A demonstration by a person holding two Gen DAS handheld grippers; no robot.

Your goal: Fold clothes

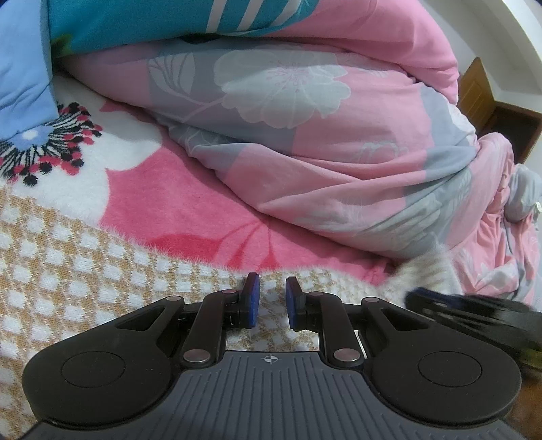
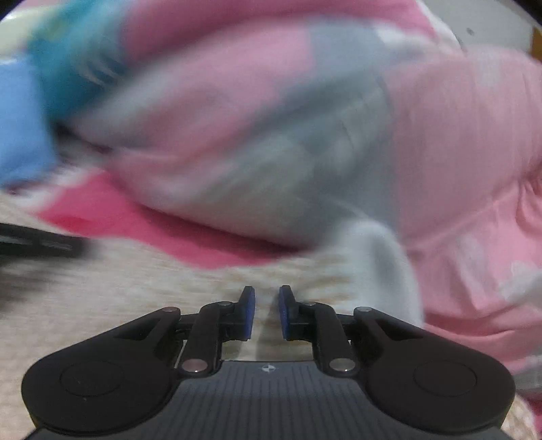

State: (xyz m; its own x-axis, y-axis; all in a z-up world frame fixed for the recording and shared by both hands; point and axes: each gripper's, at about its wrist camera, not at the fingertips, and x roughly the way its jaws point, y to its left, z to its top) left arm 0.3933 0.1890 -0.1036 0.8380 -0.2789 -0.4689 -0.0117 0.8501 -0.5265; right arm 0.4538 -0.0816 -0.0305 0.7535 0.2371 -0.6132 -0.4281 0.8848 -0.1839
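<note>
A tan-and-white checked knit sweater lies flat on the bed, its far edge level with my fingertips. My left gripper rests on that edge, its blue pads a narrow gap apart with knit fabric pinched between them. At the right, a white ribbed part of the sweater is lifted beside the blurred dark right gripper. The right wrist view is motion-blurred. In it, my right gripper is closed to a narrow gap on a ridge of the sweater, with the white part just to its right.
A bunched pink-and-grey floral duvet lies just beyond the sweater and curls round on the right. A pink-and-white fleece blanket covers the bed. Blue cloth and a teal pillow sit at the far left. Wooden furniture stands at the far right.
</note>
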